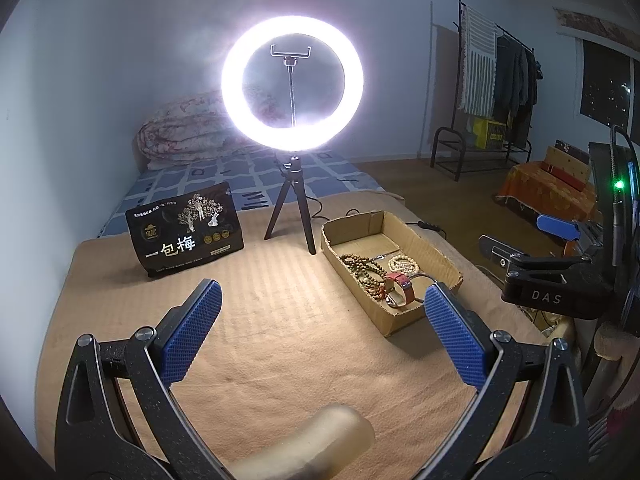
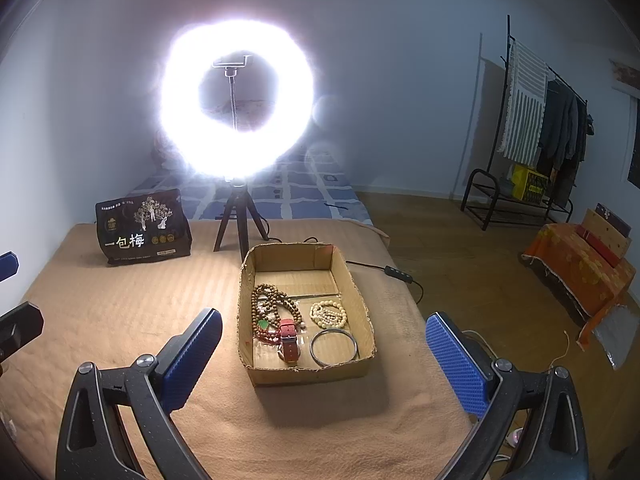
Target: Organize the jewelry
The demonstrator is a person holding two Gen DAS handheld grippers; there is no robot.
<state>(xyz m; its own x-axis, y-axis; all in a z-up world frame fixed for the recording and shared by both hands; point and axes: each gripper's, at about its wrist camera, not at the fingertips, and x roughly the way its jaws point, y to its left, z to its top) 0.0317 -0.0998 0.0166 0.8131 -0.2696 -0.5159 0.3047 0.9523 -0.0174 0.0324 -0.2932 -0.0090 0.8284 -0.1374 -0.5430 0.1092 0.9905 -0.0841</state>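
Gathered in one cardboard box (image 2: pixel 308 372) at centre frame on the blanket-covered bed (image 2: pixel 120 312): jewelry (image 2: pixel 298 322), apparently five pieces — brown bead strand, cream bead bracelet, red-strapped watch, steel bangle, possibly a red string beneath. Lit by one ring light (image 2: pixel 236 108) behind. Both spread and empty, hovering short of the box: left hand-held gripper (image 1: pixel 320 320), right hand-held gripper (image 2: pixel 324 344)

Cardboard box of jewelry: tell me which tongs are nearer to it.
Right. The right tongs are open straight in front of the cardboard box, framing it. The left tongs are open off to its left over the blanket.
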